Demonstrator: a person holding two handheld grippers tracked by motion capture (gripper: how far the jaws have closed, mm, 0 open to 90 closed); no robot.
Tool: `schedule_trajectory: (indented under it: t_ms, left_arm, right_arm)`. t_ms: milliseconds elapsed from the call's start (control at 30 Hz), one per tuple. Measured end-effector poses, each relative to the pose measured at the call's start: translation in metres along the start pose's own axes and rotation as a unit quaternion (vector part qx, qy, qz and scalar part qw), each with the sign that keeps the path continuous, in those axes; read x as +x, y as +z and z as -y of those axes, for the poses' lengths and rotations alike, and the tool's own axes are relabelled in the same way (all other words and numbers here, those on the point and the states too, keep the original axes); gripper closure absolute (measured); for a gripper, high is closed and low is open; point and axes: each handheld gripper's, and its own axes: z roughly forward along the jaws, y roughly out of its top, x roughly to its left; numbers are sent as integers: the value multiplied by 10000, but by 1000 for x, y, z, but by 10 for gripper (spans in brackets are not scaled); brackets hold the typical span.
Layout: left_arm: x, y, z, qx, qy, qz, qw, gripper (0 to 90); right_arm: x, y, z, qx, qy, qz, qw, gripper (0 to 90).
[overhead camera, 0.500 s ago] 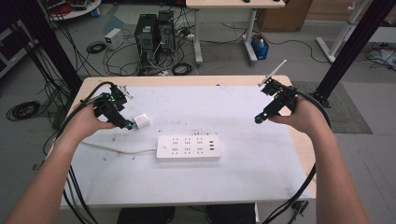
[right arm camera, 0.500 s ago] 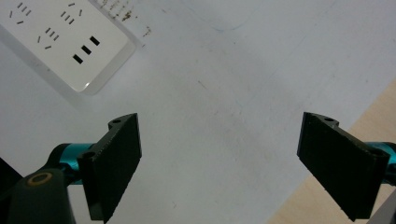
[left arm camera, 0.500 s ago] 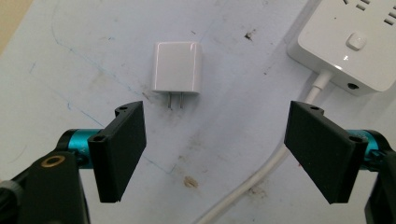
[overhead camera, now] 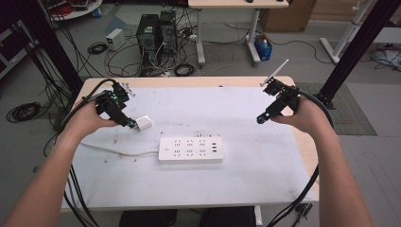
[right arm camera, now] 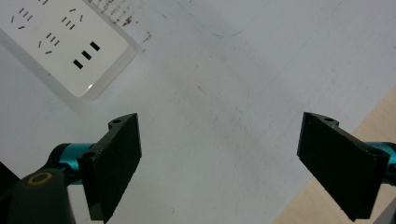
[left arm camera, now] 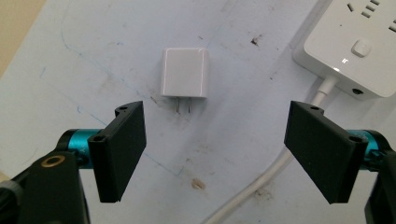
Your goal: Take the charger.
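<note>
A small white plug adapter (overhead camera: 143, 123) (left arm camera: 184, 72) lies on the white table top, its two metal prongs pointing toward my left gripper (overhead camera: 128, 122) (left arm camera: 215, 149). That gripper hovers just left of it, open, with the adapter beyond the jaws and nothing between them. A white power strip (overhead camera: 190, 149) (left arm camera: 359, 46) lies at the table's middle, its cord (overhead camera: 113, 150) running off to the left. My right gripper (overhead camera: 261, 119) (right arm camera: 219, 158) hangs open over bare table at the right, with the strip's end (right arm camera: 60, 42) up to its left.
The table's wooden rim (overhead camera: 189, 81) shows at the back and at the right side (right arm camera: 345, 140). Beyond the table stand computer towers (overhead camera: 156, 30), tangled cables on the floor and black frame posts (overhead camera: 354, 52) at both sides.
</note>
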Motion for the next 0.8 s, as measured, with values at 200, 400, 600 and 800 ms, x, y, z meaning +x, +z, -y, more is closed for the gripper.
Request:
schedule_trajectory:
  t_ms: [200, 400, 600, 800]
  left_arm:
    - [4, 8, -3, 109, -30, 7, 9999, 210]
    - [15, 25, -8, 283, -169, 14, 9995, 210]
    - [21, 45, -13, 470, -175, 65, 9987, 210]
    - [31, 69, -16, 612, -17, 240, 9978, 211]
  right_arm:
    - [0, 1, -1, -5, -19, -18, 10000, 131]
    - [0, 2, -2, 2, -78, -1, 10000, 131]
    - [-1, 3, -1, -18, -92, -23, 10000, 131]
    - [-2, 6, -2, -33, -72, -36, 10000, 131]
